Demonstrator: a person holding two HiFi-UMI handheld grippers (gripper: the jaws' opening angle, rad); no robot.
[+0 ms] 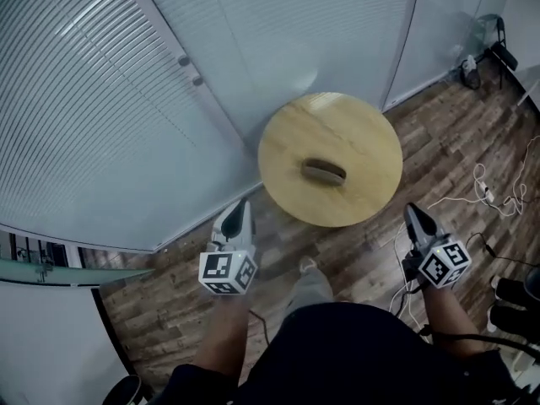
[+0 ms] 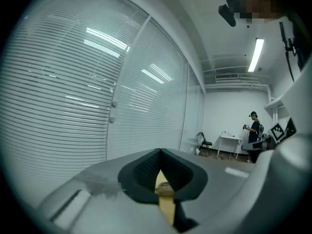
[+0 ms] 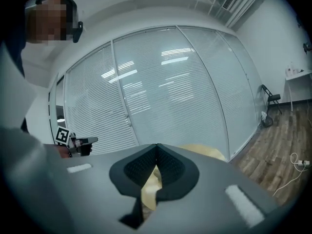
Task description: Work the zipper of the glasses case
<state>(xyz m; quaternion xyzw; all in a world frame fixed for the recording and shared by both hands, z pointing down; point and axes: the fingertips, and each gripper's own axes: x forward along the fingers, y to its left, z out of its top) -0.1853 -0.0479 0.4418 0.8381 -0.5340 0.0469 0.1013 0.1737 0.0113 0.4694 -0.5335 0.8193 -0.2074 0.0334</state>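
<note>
Grey plastic left hand-held gripper: jaws clenched tip to tip, nothing in them. Its marker cube sits at the back, towards me. My right hand-held gripper is the same, clamped together and empty, with its own cube behind it. I'm holding both over the wood-plank floor, short of the bench, touching nothing.

From the bench middle, the left one is at 7 o'clock and the right one at 4 o'clock. Both tips point roughly at 12 o'clock, towards the bench.

The round light-wood bench is just ahead of both tips. The glasses case, brown and oval, lies flat near the bench middle, a bit to the 6 o'clock side, long side running 9 to 3. It's well apart from both grippers. I can't make out the zipper at this size.

In both gripper views only a yellow sliver of bench shows below the closed tips.

Glass wall with white blinds runs from 9 to 12 o'clock. White cables lie on the floor at 3 o'clock, and a folding chair is at 2 o'clock. In the left gripper view another person stands far off by a white table.
</note>
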